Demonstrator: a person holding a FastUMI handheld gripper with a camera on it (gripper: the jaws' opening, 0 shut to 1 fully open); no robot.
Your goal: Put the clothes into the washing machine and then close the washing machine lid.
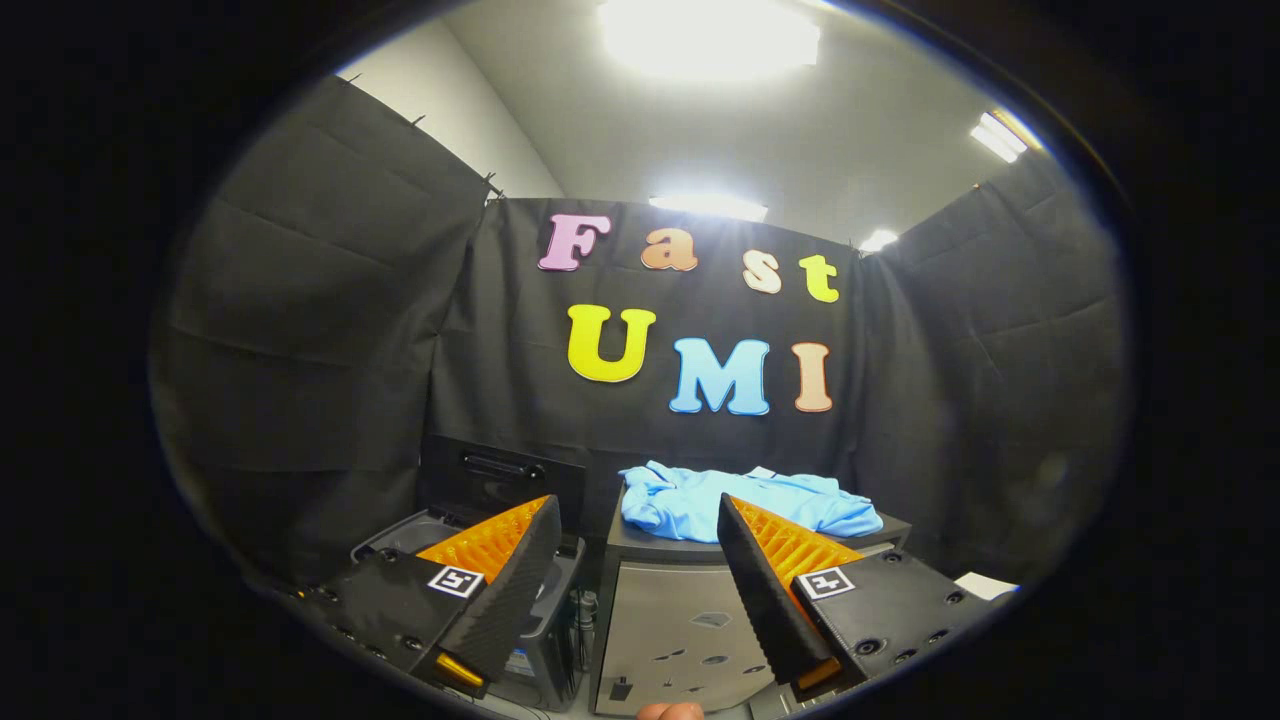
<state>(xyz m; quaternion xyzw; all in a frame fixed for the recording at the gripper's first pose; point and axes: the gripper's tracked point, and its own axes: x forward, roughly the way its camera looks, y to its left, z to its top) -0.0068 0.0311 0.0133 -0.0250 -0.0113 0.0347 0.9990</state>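
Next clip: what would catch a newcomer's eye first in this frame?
Probably the light blue clothes, heaped on top of a grey cabinet just beyond the fingers. The claw is open and empty, its fingers spread wide in front. Beyond the left finger sits the washing machine, its dark lid standing open.

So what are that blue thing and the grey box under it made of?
The blue garment looks like soft, matte woven or knit cloth: it lies crumpled in folds. The grey cabinet beneath seems smooth metal or plastic with a dull sheen; hard to tell which. The hand-held gripper is open, short of both.
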